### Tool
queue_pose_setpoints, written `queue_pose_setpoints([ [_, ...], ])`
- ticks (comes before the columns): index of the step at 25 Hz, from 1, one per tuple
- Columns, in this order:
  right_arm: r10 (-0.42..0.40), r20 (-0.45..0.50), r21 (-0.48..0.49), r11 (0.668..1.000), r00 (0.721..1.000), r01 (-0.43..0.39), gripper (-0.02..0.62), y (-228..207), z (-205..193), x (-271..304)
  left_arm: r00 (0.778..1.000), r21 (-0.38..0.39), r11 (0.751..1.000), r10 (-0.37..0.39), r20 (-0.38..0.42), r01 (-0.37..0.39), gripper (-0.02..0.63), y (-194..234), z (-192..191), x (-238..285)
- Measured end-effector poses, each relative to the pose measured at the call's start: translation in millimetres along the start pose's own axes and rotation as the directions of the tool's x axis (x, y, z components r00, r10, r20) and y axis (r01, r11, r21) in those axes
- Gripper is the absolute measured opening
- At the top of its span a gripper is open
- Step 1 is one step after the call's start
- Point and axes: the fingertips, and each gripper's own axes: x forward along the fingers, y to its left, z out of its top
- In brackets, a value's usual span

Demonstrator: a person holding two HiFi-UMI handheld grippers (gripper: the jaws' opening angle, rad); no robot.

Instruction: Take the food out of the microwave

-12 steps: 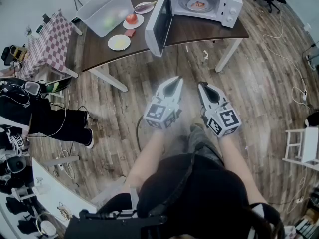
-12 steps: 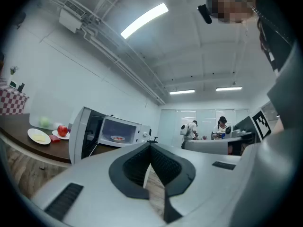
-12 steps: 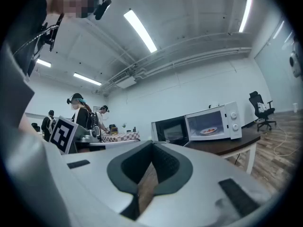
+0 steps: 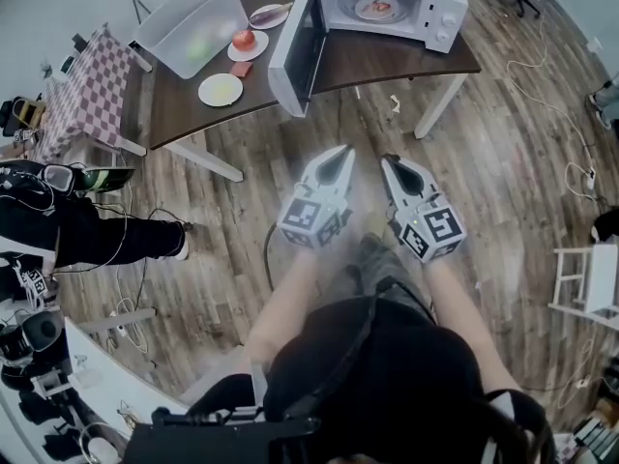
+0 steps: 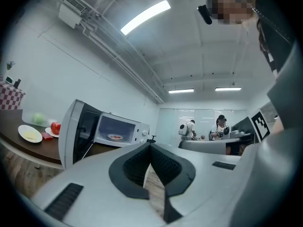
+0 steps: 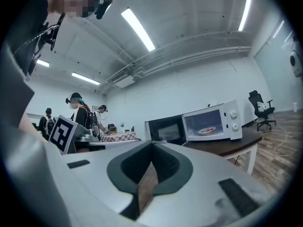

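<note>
both pairs of jaws are closed, tip against tip, with nothing between them: the left gripper and the right gripper are empty and point level toward the far side of the room. in the head view they hang side by side in front of the person, over the wooden floor and well apart from the table. on the far right part of this table stands the white microwave, and its door is swung wide open to the left. the food, something red that i cannot name, lies on a small plate in the middle of the cavity. left of the door, on the same table, are a plate with yellow food and a clear tub. i judge that the small plate is stiff and light, with a smooth rim that can slip between the pads, and it may break if it falls. the best place to hold it is probably the near rim, one jaw above and one below. it should stay level, so that the food does not slide off.
</note>
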Motion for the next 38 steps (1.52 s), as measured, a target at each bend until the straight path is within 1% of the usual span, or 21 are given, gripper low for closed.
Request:
queue_pose_setpoints([
  [5, 0.001, -0.002, 0.005, 1.000, 1.000, -0.001, 0.002, -20, 0, 18, 1.000, -0.013, 1.000, 0.002, 0.000, -0.002, 0.000, 15, -2, 25],
  [19, -0.008, -0.031, 0.020, 1.000, 0.999, 0.009, 0.003, -100, 4, 87, 1.000, -0.060, 0.998, 0.019, -0.015, -0.020, 0.000, 60, -7, 118],
  [27, -0.012, -0.042, 0.039, 0.999, 0.999, 0.014, 0.003, -144, 7, 112, 0.999, -0.069, 0.997, 0.022, -0.028, -0.024, 0.000, 73, -9, 169],
  [38, -0.019, -0.031, 0.013, 1.000, 0.999, 0.019, 0.003, -191, 8, 134, 1.000, -0.056, 0.998, 0.026, -0.012, -0.027, 0.000, 80, -13, 222],
])
